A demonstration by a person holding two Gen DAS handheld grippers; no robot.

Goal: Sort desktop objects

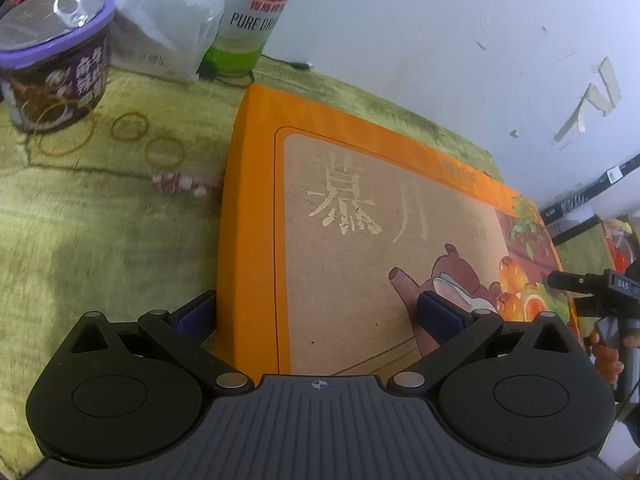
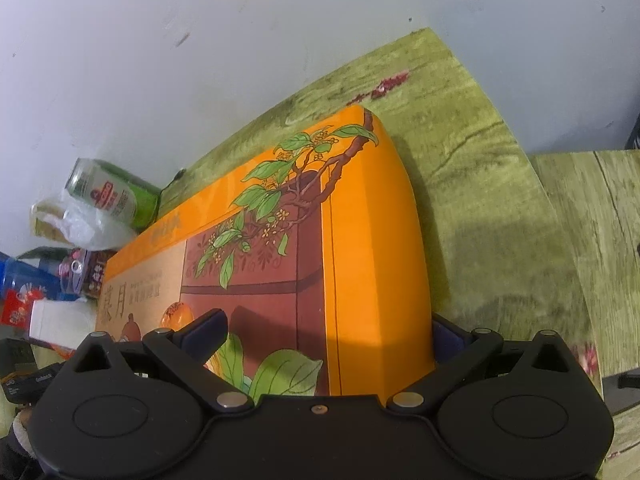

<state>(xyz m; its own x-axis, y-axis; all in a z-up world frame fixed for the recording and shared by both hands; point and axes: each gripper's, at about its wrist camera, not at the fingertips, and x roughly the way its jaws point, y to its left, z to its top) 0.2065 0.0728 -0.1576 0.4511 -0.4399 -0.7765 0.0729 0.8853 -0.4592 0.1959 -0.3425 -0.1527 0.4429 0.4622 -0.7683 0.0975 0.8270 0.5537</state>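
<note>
A large orange gift box [image 1: 360, 220] with a bear picture and Chinese lettering lies flat on the green cloth table [image 1: 100, 240]. My left gripper [image 1: 318, 316] is open wide around the box's near left corner. One blue pad [image 1: 196, 316] sits against the box's left side, the other over the lid. My right gripper [image 2: 328, 336] is open just as wide at the near right corner of the same box [image 2: 320, 220]. Its left finger [image 2: 208, 332] is over the lid and its right finger is beside the box's right wall.
Left of the box lie several rubber bands [image 1: 130, 126], a purple-lidded can [image 1: 56, 60], a white plastic bag [image 1: 168, 12] and a Tsingtao beer can [image 1: 256, 12]. A white wall runs behind. A wood-grain surface [image 2: 592, 240] adjoins the table on the right.
</note>
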